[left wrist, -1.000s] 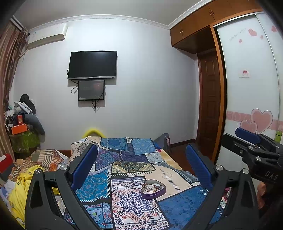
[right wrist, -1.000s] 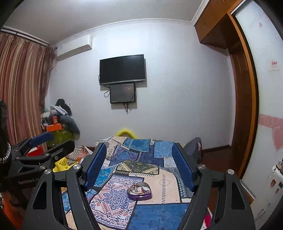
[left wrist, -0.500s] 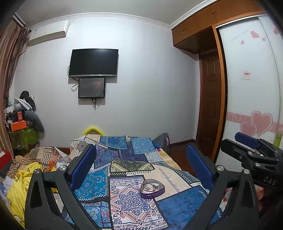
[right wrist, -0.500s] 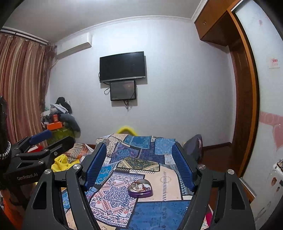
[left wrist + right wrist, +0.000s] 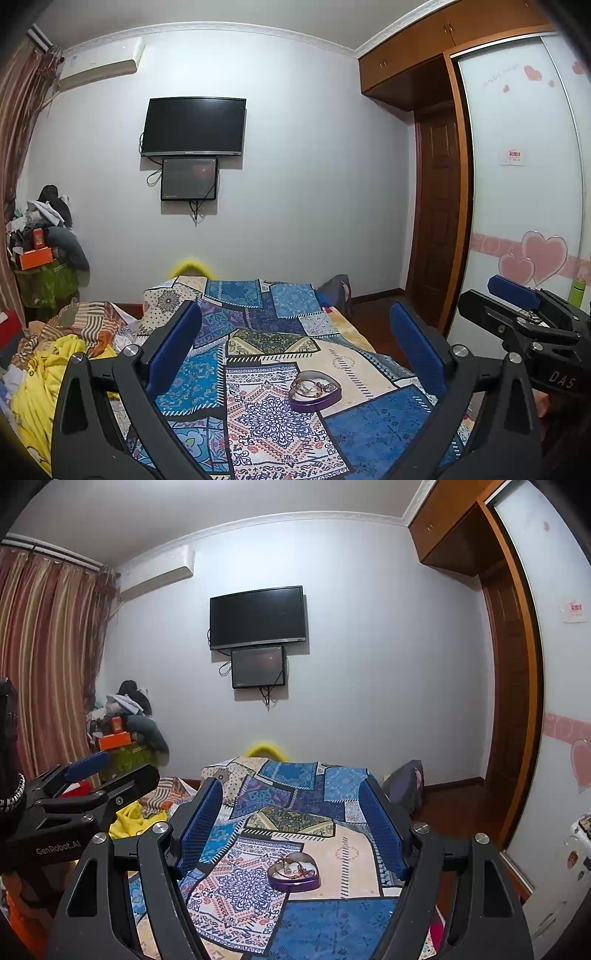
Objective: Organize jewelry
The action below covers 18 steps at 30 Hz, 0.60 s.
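A dark television (image 5: 194, 126) is hanging on the pale wall (image 5: 314, 166), an air conditioner (image 5: 99, 64) sitting above. Striped curtains (image 5: 44, 657) are hanging beside a patchwork-covered bed (image 5: 258, 321); a wooden wardrobe (image 5: 436, 221) is standing opposite.

Black gripper (image 5: 295, 354), blue fingers (image 5: 173, 347), silver screws

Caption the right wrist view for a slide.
Open right gripper above a purple heart-shaped box of jewelry on the patchwork bedspread.
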### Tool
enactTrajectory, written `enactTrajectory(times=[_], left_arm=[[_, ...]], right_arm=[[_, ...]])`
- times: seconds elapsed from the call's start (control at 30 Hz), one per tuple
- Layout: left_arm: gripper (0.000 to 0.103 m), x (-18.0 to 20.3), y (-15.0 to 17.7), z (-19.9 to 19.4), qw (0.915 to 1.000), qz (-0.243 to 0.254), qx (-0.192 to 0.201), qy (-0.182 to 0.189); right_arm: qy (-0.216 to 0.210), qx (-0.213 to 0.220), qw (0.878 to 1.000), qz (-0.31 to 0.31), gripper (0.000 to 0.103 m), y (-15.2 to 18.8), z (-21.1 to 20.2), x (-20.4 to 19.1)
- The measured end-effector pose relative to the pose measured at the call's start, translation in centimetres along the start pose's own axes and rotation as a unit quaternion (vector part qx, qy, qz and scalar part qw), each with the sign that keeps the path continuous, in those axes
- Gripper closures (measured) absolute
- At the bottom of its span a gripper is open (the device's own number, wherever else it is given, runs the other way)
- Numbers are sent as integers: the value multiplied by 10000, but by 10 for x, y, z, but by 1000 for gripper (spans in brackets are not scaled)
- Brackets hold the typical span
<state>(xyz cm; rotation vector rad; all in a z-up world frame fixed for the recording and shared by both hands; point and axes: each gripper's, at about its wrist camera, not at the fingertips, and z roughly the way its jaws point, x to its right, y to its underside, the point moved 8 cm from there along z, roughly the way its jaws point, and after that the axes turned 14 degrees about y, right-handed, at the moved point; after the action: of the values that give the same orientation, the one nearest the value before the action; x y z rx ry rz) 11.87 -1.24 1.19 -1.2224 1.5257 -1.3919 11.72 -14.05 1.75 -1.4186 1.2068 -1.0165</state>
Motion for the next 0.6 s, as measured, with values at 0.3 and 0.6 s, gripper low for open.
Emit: enactTrajectory(times=[0.3,0.6], left_arm=[[0,0,1,0,10000,-48,-9,46],[0,-6,5,2,9999,-164,-20,3]], right_arm=[[6,2,10000,-8,30,0,0,0],[23,-8,10000,-31,30,1,3,-1]])
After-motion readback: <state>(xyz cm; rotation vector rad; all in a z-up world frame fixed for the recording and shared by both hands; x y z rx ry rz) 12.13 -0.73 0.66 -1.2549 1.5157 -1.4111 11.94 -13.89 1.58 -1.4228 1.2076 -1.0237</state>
